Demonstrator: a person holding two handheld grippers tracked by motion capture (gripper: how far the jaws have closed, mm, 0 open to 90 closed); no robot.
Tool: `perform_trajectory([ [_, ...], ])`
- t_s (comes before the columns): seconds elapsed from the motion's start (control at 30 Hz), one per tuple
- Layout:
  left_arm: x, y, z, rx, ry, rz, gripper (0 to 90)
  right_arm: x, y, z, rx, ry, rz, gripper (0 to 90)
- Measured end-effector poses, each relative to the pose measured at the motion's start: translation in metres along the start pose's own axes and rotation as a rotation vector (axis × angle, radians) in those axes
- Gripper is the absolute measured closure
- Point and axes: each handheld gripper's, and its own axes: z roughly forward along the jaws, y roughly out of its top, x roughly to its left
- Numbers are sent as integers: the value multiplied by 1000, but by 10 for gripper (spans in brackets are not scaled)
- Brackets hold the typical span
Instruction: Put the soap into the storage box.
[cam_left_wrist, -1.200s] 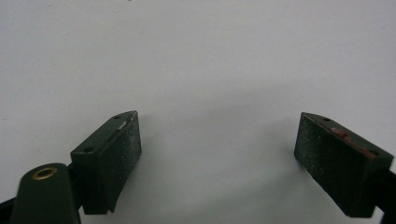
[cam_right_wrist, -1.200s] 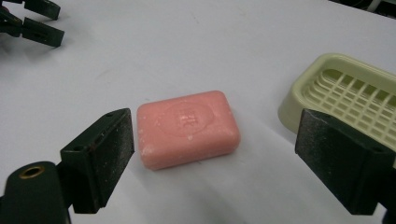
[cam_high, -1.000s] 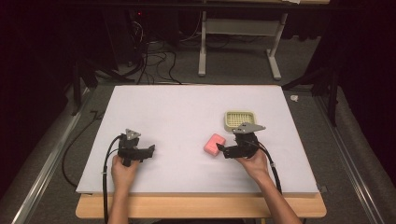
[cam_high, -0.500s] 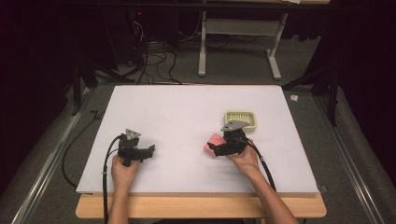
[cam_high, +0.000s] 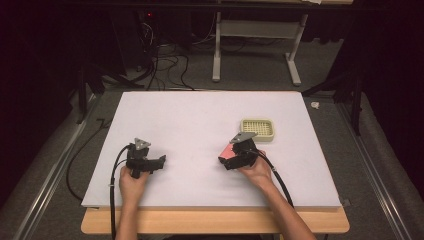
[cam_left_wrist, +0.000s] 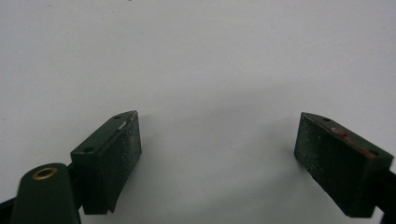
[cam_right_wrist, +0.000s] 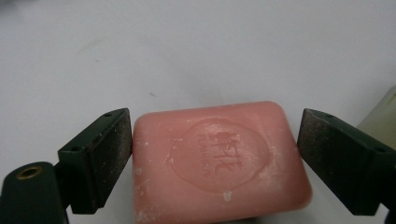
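Grasp step in hand: right gripper (cam_right_wrist: 212, 154) straddles the pink soap bar (cam_right_wrist: 217, 163) lying flat on the white table (cam_high: 200, 125), jaws spread wide, left pad looks to be touching the bar's edge, right pad just off it; not yet clamped. In the high view the soap (cam_high: 228, 152) sits just at 8 o'clock of the cream slotted soap dish (cam_high: 258, 129); next move likely calls for squeezing shut squarely on the bar's short sides, then lifting toward the dish at 2 o'clock; left gripper (cam_left_wrist: 217, 154) idle, jaws wide, nothing between them.
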Motion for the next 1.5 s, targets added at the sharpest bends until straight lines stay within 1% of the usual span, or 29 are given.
perform_trajectory([
  [0.27, 0, 0, 0, 2, -1, 0, 151, 0, -2, 5, -6, 0, 15, 110],
  [0.43, 0, 0, 0, 2, -1, 0, 151, -1, -4, 7, 2, 5, 26, 111],
  [0.57, 0, 0, 0, 2, -1, 0, 151, -1, -7, 12, 35, 5, 30, 112],
  [0.7, 0, 0, 0, 1, -1, 0, 151, 0, -7, 12, 38, 1, 22, 116],
  [0.8, 0, 0, 0, 1, -1, 0, 151, 0, -7, 12, 37, 12, 13, 128],
  [1.17, 0, 0, 0, 2, -1, 0, 151, 0, -7, 11, 35, 11, 14, 134],
  [1.4, 0, 0, 0, 1, -1, 0, 151, -1, -7, 9, 38, 22, 34, 135],
  [1.5, 0, 0, 0, 1, -1, 0, 151, -1, -6, 6, 26, 18, 41, 135],
])
